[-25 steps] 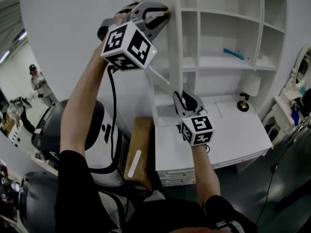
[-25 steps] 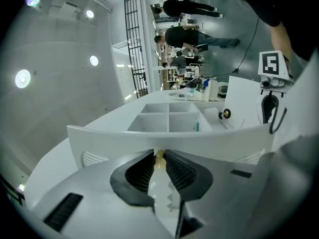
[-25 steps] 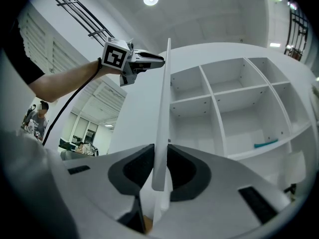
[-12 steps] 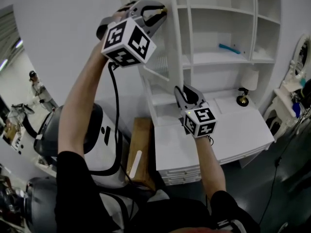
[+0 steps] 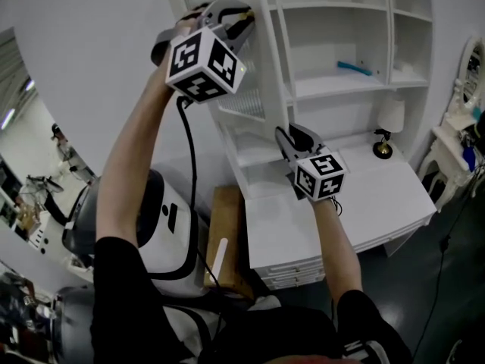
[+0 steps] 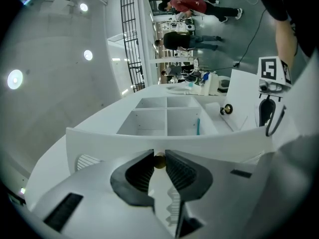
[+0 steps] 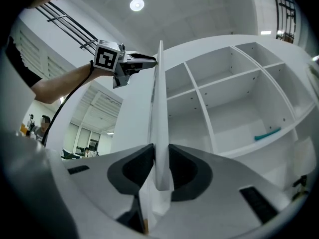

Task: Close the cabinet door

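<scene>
The white cabinet door [image 5: 271,67] stands open, seen edge-on before the shelves. My left gripper [image 5: 244,21] is high on it, shut on the door's small brass knob [image 6: 159,161]. My right gripper [image 5: 290,136] is lower, at the door's bottom corner. In the right gripper view the door's thin edge [image 7: 158,108] runs between the jaws, with a pad against each face [image 7: 160,171]. These jaws have just been opening a little, and the door edge is still between them. The left gripper [image 7: 152,59] also shows at the top of that edge.
Open shelves hold a teal object [image 5: 355,68]. A small lamp with a brass base [image 5: 386,127] stands on the white desk top [image 5: 379,203]. A brown wooden box [image 5: 223,241] and a white-and-black machine [image 5: 163,226] sit below left. People stand far off at the left.
Both grippers have travelled with the door, which has swung a little nearer the shelves. Its slatted face shows narrower now. The right gripper has shifted slightly right in the head view.
</scene>
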